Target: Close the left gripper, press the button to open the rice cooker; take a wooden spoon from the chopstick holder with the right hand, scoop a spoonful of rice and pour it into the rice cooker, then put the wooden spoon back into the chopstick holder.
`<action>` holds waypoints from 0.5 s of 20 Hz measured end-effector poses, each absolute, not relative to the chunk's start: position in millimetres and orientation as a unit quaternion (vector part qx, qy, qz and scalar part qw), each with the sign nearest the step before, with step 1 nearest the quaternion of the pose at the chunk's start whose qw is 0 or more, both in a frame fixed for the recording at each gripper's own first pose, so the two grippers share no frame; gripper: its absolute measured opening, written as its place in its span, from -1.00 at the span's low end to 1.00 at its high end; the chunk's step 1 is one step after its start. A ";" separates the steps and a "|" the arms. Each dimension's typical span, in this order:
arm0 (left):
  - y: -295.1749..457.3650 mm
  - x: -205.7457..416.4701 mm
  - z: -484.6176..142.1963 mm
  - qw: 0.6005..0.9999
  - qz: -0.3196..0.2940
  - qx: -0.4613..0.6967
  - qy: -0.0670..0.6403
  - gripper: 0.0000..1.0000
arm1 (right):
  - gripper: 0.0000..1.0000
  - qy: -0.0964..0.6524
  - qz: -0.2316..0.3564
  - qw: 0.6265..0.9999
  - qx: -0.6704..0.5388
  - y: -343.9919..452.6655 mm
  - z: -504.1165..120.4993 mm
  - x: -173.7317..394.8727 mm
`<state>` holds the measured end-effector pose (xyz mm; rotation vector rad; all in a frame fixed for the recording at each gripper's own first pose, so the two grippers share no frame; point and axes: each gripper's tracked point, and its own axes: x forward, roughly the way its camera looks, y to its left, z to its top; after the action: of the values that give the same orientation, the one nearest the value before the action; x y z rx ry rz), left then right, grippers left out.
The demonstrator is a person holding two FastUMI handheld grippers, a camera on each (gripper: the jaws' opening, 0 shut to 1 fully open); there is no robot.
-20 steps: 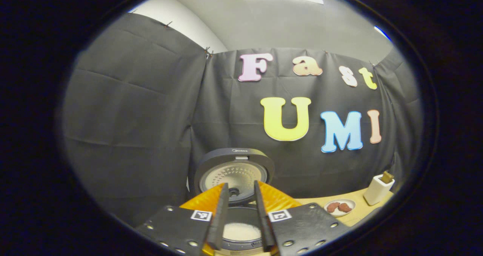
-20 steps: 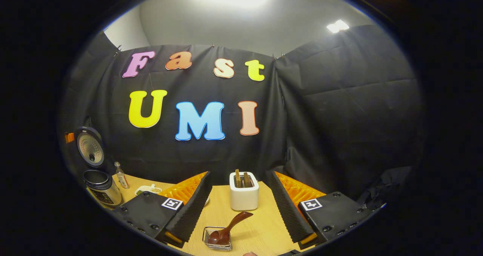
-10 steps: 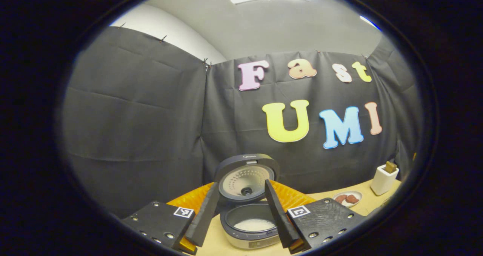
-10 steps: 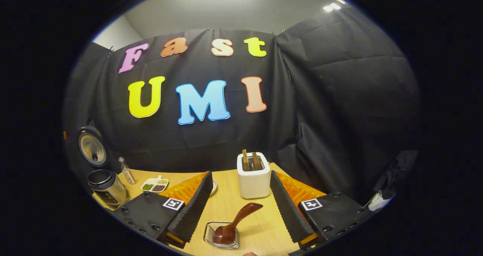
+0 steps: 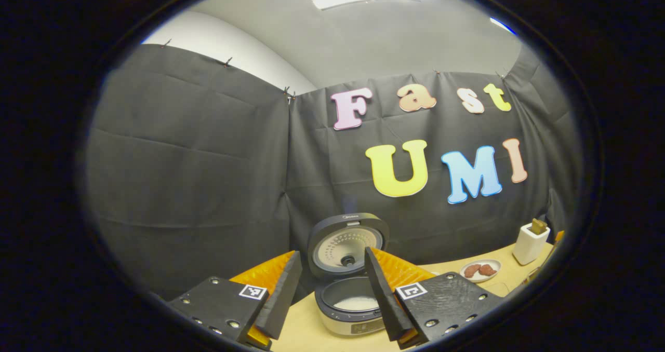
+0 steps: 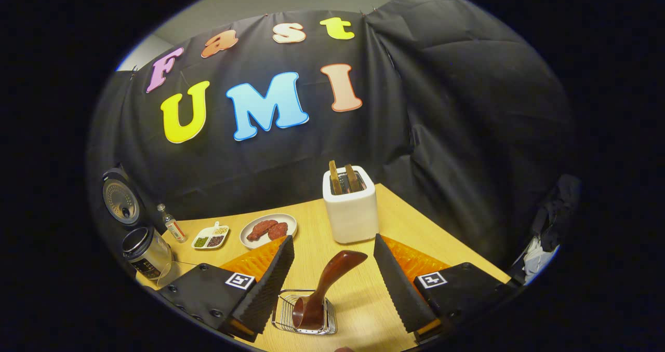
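The rice cooker (image 5: 353,305) stands with its lid (image 5: 347,245) raised, and white rice lies in its pot. My left gripper (image 5: 332,310) is open in front of it, a short way back, holding nothing. In the right gripper view, a dark wooden spoon (image 6: 332,274) stands bowl-down in a small wire holder (image 6: 305,318), its handle leaning up to the right. My right gripper (image 6: 332,292) is open, with the spoon's handle in the gap between its fingers and touching neither. The cooker (image 6: 141,248) sits far left there.
A white box (image 6: 349,212) with two wooden pieces in its slots stands behind the spoon. To the left on the wooden table (image 6: 415,232) are a plate of reddish meat (image 6: 268,229), a small divided dish (image 6: 210,237) and a little bottle (image 6: 171,223).
My left gripper has opened wider and drawn back from the cooker. My right gripper has tipped downward and come nearer the spoon, which now rises between its fingers.
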<state>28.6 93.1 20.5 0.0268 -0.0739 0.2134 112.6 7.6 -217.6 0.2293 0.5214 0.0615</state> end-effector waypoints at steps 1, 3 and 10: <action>96.7 26.3 19.0 0.993 0.111 0.016 -0.035 0.48 | 0.96 0.269 0.030 0.955 0.121 9.4 -226.8 111.7; 100.9 20.6 16.9 0.993 0.116 0.018 -0.031 0.48 | 0.96 0.293 0.032 0.945 0.139 14.0 -244.0 108.5; 110.1 8.2 13.3 0.991 0.126 0.026 -0.025 0.48 | 0.66 0.354 0.053 0.901 0.247 38.8 -273.8 102.9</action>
<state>8.2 110.1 13.3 0.0515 -0.0492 0.2529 102.9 38.8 -273.8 0.5115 0.7316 0.1105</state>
